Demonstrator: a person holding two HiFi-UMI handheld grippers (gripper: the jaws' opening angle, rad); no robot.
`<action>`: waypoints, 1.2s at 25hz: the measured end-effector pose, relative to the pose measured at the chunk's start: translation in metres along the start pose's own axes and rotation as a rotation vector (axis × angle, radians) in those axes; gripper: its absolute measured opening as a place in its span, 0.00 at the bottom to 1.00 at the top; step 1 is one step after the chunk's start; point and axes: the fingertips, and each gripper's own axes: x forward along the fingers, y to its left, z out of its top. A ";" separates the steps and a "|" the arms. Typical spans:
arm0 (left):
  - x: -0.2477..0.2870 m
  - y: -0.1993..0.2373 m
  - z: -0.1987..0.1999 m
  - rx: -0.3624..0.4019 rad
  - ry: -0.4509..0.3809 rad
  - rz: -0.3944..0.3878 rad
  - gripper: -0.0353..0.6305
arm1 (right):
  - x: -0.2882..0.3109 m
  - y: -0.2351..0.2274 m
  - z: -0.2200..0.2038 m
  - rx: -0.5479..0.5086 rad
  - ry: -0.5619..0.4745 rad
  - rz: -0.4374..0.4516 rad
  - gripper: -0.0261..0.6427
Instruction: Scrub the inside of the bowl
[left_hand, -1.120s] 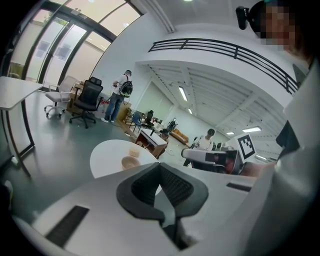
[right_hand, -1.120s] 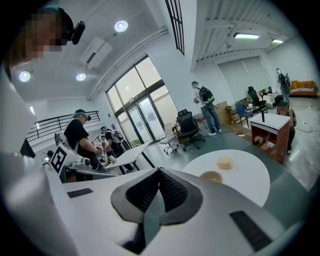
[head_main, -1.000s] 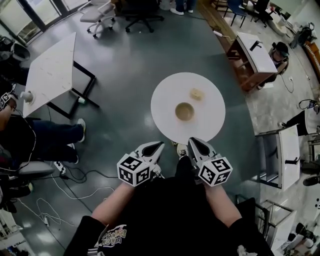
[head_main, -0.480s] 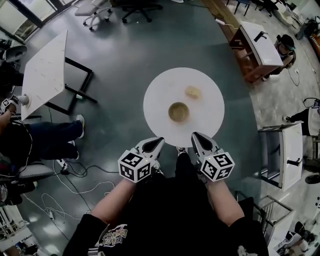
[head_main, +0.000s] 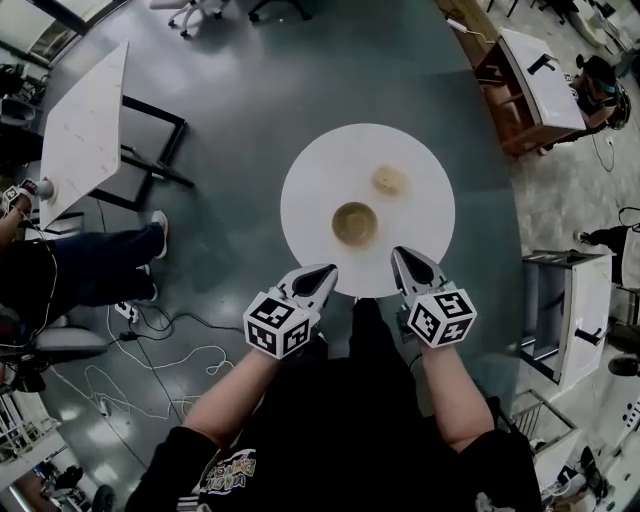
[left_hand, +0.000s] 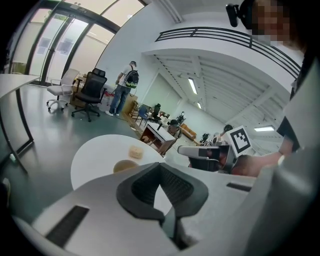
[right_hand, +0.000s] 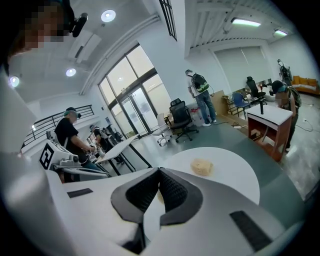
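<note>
Both shut and empty, the left gripper (head_main: 324, 271) and right gripper (head_main: 402, 257) sit at the bowl's (head_main: 354, 223) seven and five o'clock, with the sponge (head_main: 388, 181) nearer the right.

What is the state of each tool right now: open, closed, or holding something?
Left tool: closed, holding nothing.
Right tool: closed, holding nothing.
</note>
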 end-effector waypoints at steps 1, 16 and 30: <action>0.004 0.001 0.000 -0.003 0.001 0.004 0.06 | 0.003 -0.004 0.001 0.000 0.004 0.003 0.07; 0.037 0.010 0.004 -0.054 -0.007 0.071 0.06 | 0.023 -0.035 0.008 -0.008 0.049 0.049 0.07; 0.065 0.031 0.000 -0.103 0.021 0.120 0.06 | 0.057 -0.087 0.001 -0.028 0.120 0.024 0.07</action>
